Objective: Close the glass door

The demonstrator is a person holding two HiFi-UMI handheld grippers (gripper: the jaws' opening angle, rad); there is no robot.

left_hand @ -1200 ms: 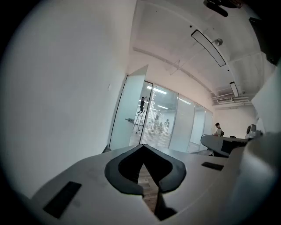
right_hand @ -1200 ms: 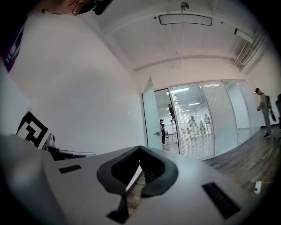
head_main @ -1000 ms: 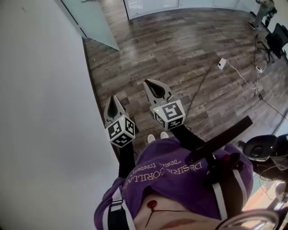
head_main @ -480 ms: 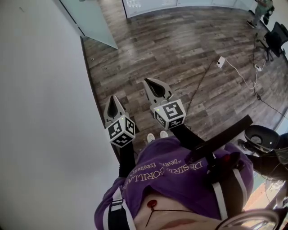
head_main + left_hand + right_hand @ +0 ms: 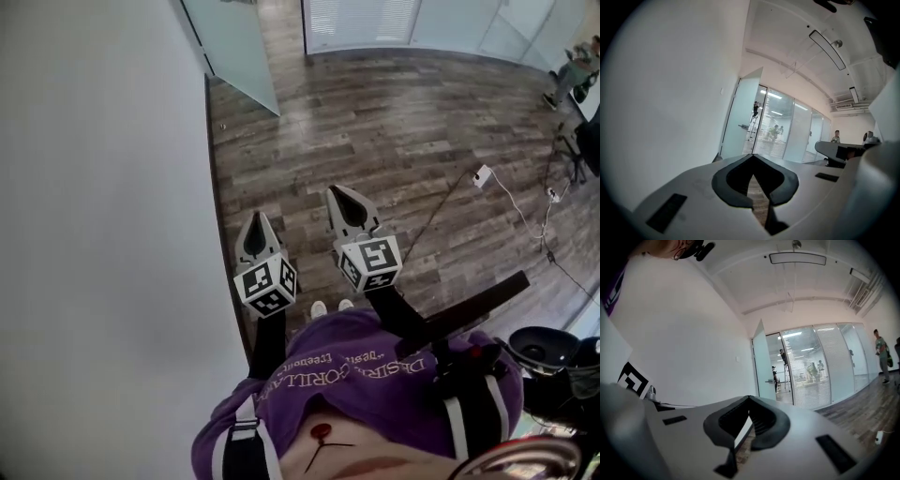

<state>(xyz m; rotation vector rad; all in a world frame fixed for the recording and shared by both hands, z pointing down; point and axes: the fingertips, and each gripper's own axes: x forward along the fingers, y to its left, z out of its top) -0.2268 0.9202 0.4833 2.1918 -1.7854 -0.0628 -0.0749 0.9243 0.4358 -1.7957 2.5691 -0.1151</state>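
Observation:
The frosted glass door (image 5: 239,47) stands open at the far end of the white wall (image 5: 103,187), swung out over the wood floor. It also shows far ahead in the left gripper view as the glass door (image 5: 739,119) and in the right gripper view as the glass door (image 5: 762,361) with a small handle (image 5: 769,380). My left gripper (image 5: 257,218) is held close to the wall, shut and empty. My right gripper (image 5: 340,191) is beside it, a little further forward, also shut with nothing in it. Both are well short of the door.
Glass partitions with blinds (image 5: 361,21) run along the far side. A white adapter (image 5: 484,175) and its cable lie on the floor at right. A person (image 5: 574,67) stands at the far right. A person on a ladder (image 5: 755,109) is beyond the doorway.
Both grippers have moved forward along the wall toward the door, still shut. The door and far partitions now sit lower and nearer in the head view.

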